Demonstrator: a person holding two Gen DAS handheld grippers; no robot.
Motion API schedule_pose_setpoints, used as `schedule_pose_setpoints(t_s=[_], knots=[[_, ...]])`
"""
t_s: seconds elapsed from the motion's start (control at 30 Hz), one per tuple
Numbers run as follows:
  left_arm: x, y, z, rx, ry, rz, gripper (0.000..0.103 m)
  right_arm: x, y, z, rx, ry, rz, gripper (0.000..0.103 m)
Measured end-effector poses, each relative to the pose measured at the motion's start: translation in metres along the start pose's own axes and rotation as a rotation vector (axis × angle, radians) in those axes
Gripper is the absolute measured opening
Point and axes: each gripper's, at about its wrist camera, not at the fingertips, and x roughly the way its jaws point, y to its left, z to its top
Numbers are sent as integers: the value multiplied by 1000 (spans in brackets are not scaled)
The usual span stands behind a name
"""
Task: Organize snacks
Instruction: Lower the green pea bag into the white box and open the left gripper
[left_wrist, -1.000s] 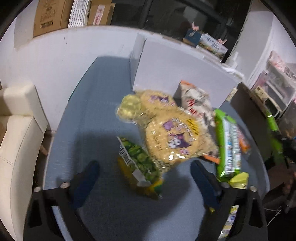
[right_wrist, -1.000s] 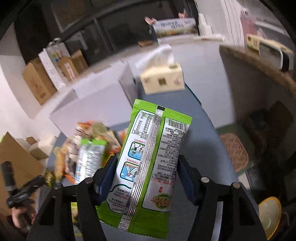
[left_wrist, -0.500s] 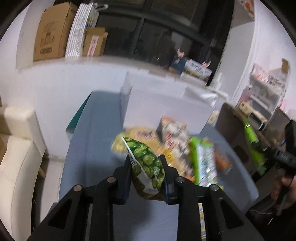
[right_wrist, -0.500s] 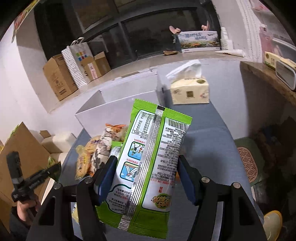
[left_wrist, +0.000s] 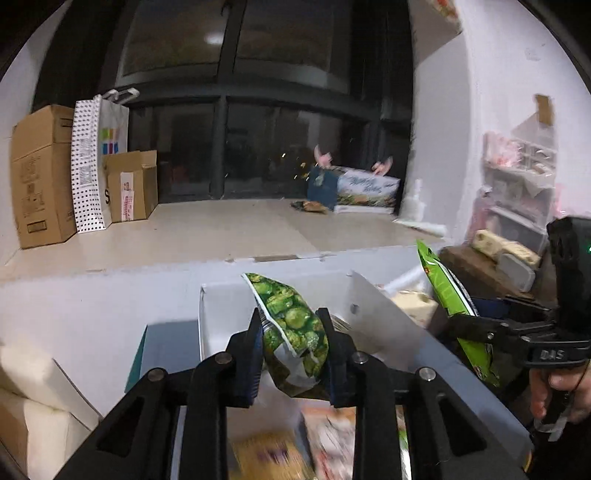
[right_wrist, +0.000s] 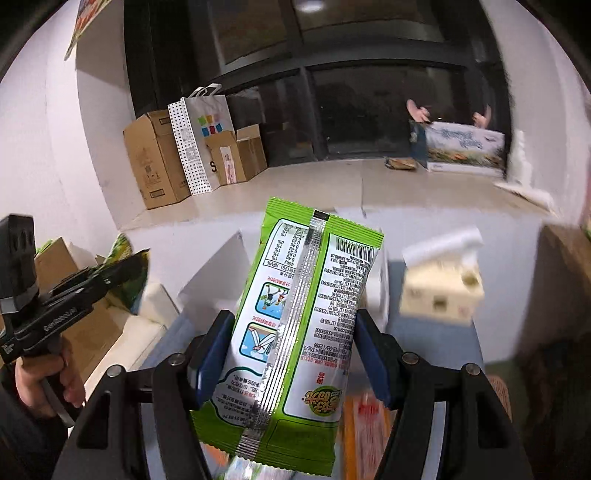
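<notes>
White open-topped cardboard box (left_wrist: 236, 317) sits straight ahead of and below my left gripper (left_wrist: 291, 345), front flap (left_wrist: 384, 325) folded out toward me. That's the relation that matters: the box mouth lies just beyond the fingertips.

Left gripper is pinching a small crinkly foil pouch printed with green peas (left_wrist: 291, 332). The pouch's long axis runs up and away from me, top edge tilted left, its upper half over the box opening. Looks to me like a short push forward then release would drop it in.

My right gripper (right_wrist: 291, 354) is clamped on a flat bright-green snack packet with a silver back seam (right_wrist: 306, 325), back side facing the camera, long axis roughly upright and leaning right. In the left view it hangs off to the right of the box, beside the flap rather than over the opening. So I'd say the left hand is nearer and goes first.

Beige tissue box (right_wrist: 439, 291) sits right of the carton. Blurred snack bags (left_wrist: 295, 450) lie on the table below my fingers.
</notes>
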Motion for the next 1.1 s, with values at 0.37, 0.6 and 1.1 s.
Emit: schedule_pose_setpoints(t_s=[0.37,0.6,1.1], knots=[[108,32,10,-77,164,77,72,122,-16,62,22,155,15,90],[103,42,-1,-87,189,73,103,122,-16,57,36,139,14,103],[-20,-14,-51,78,132,-56,103,-2,6,-3,39,-2,90,103]])
